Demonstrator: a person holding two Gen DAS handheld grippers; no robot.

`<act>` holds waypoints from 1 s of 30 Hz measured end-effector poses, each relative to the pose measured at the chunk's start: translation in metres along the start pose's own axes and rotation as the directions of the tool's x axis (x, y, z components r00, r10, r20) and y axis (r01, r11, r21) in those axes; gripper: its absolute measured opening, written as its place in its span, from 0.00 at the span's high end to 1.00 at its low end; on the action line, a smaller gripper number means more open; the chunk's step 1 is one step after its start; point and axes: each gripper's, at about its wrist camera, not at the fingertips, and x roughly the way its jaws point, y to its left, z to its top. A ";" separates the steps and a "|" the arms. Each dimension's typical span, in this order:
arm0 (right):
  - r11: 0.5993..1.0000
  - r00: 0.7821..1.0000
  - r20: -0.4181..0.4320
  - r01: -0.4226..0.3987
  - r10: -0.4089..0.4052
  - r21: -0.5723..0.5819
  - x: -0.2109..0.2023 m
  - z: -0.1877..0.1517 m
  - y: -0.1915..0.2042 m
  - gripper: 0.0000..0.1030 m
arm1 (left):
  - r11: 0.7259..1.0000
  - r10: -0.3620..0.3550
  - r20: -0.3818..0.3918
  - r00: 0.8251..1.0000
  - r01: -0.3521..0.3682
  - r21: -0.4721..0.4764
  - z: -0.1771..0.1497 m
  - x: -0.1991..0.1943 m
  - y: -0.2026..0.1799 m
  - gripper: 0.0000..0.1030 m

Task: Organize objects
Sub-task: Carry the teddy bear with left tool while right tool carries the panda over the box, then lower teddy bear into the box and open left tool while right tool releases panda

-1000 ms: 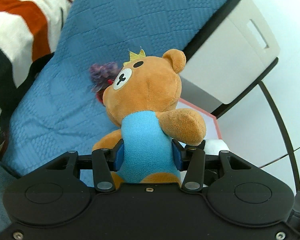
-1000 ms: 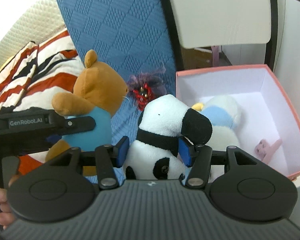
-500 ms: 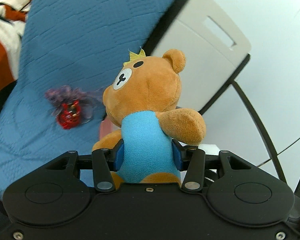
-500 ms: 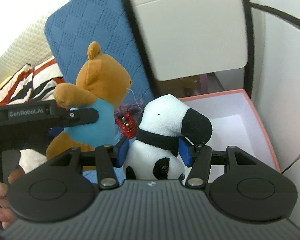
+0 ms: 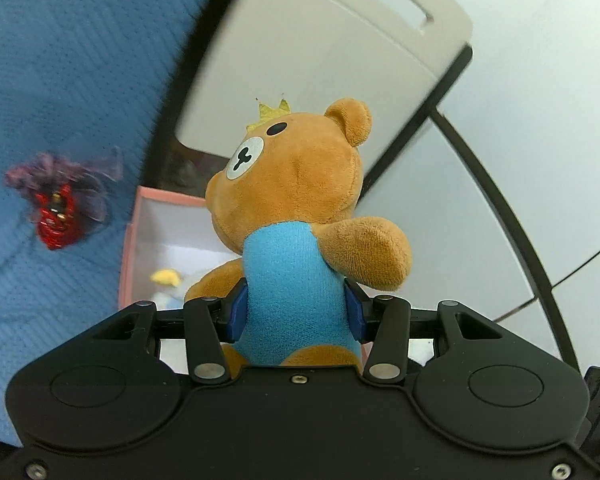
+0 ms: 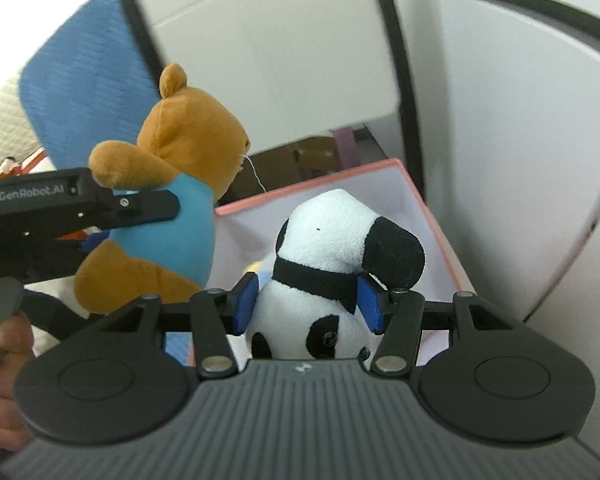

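Right wrist view, nearest first: right gripper (image 6: pixel 306 306) pinching a black-and-white plush (image 6: pixel 332 264) between blue pads, above the open pink box (image 6: pixel 432 208). At nine o'clock, "GenRobot.AI" printed on the left gripper's black arm, a hand (image 6: pixel 0 356) beneath it, brown bear (image 6: pixel 172 184) clamped at its blue shirt. Beyond, a blue quilted cushion (image 6: pixel 84 72) at ten o'clock.

Left wrist view: left gripper (image 5: pixel 296 314) squeezing the bear (image 5: pixel 296 208); box (image 5: pixel 140 232) at nine o'clock; a red-and-purple ornament (image 5: pixel 58 216) farther left on the cushion (image 5: pixel 60 60).
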 end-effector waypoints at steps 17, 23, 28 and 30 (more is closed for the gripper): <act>0.997 0.989 -0.140 0.059 -0.052 0.048 0.068 -0.028 -0.076 0.45 | 0.999 0.023 -0.177 0.984 -0.015 0.046 -0.033 0.119 -0.028 0.56; 0.997 0.987 -0.155 0.054 -0.046 0.047 0.078 -0.030 -0.077 0.43 | 0.999 0.033 -0.193 0.981 -0.027 0.033 -0.036 0.126 -0.020 0.48; 0.998 0.988 -0.153 0.044 -0.037 0.042 0.074 -0.027 -0.069 0.32 | 0.999 0.032 -0.176 0.984 -0.026 0.034 -0.033 0.113 -0.019 0.26; 0.998 0.988 -0.149 0.044 -0.038 0.039 0.068 -0.027 -0.067 0.32 | 0.999 0.031 -0.168 0.985 -0.025 0.040 -0.032 0.103 -0.019 0.26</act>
